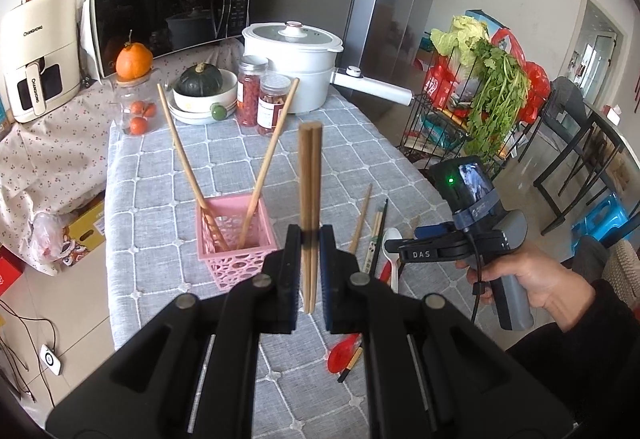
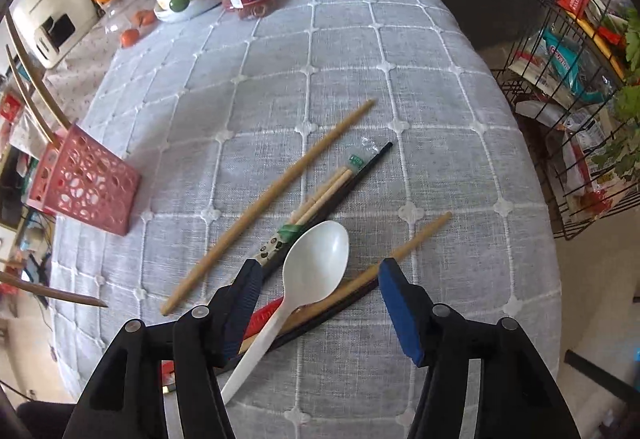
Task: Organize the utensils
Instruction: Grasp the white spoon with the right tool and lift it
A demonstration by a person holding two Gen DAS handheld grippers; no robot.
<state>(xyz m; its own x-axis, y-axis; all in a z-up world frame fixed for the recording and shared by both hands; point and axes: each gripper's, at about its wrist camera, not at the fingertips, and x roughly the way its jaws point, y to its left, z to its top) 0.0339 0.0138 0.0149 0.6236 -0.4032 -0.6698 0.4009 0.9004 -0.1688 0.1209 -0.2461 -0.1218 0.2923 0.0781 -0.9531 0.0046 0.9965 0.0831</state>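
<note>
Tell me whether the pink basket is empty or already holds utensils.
Not empty. Two wooden chopsticks stand in the pink basket, leaning apart in a V.

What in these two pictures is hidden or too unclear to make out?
- Red spoon: left wrist view, mostly behind the left gripper; right wrist view shows only a red strip under the white spoon.
- Wrapped chopsticks: right wrist view, wrapper print too small to read.
- Pink basket: left wrist view, its bottom is hidden by its own walls.
- Right gripper: left wrist view, fingers largely hidden behind the left gripper.
</note>
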